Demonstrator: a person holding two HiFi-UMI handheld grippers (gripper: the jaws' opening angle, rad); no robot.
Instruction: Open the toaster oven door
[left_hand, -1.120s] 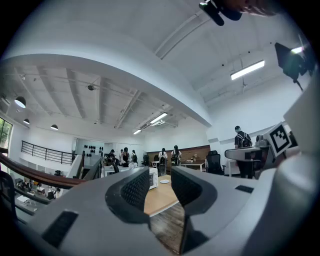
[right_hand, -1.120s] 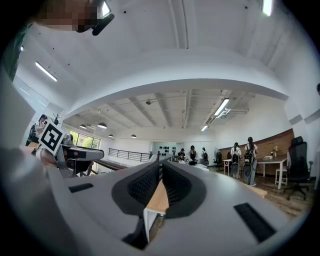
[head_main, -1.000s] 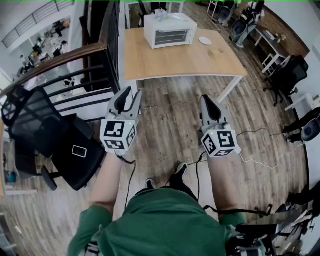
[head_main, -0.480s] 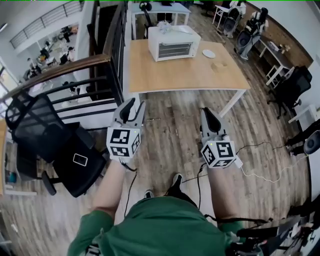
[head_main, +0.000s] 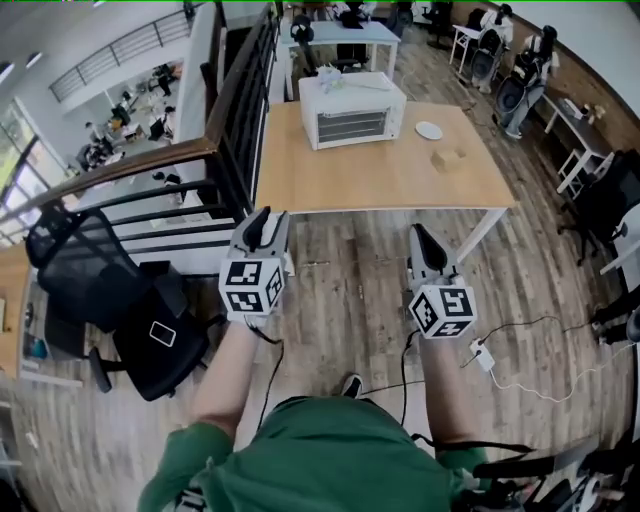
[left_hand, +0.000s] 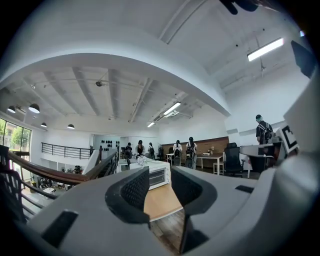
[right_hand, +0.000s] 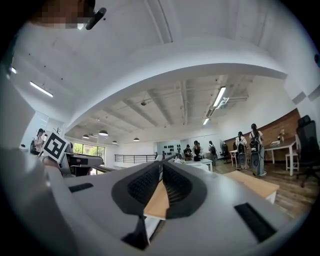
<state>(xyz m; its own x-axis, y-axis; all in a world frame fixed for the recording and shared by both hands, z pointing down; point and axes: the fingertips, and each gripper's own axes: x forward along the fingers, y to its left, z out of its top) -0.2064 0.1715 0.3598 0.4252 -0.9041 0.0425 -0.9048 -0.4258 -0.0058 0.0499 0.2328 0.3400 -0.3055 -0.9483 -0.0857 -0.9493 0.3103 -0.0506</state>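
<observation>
The white toaster oven (head_main: 352, 110) stands at the far side of a wooden table (head_main: 380, 180), its glass door closed and facing me. Both grippers are held level over the wood floor, short of the table's near edge. My left gripper (head_main: 268, 218) is open and empty; in the left gripper view the oven (left_hand: 157, 176) shows through the gap between its jaws. My right gripper (head_main: 420, 236) is shut on nothing, and its tips meet in the right gripper view (right_hand: 161, 169).
A dark stair railing (head_main: 236, 110) runs along the table's left side. A black office chair (head_main: 115, 295) with a phone (head_main: 162, 333) on its seat stands at my left. A small plate (head_main: 429, 130) lies on the table. A cable and adapter (head_main: 482, 353) trail on the floor at right.
Both grippers have moved forward toward the table, and the table and oven now sit lower and nearer in the head view. Neither gripper's jaws have visibly changed.
</observation>
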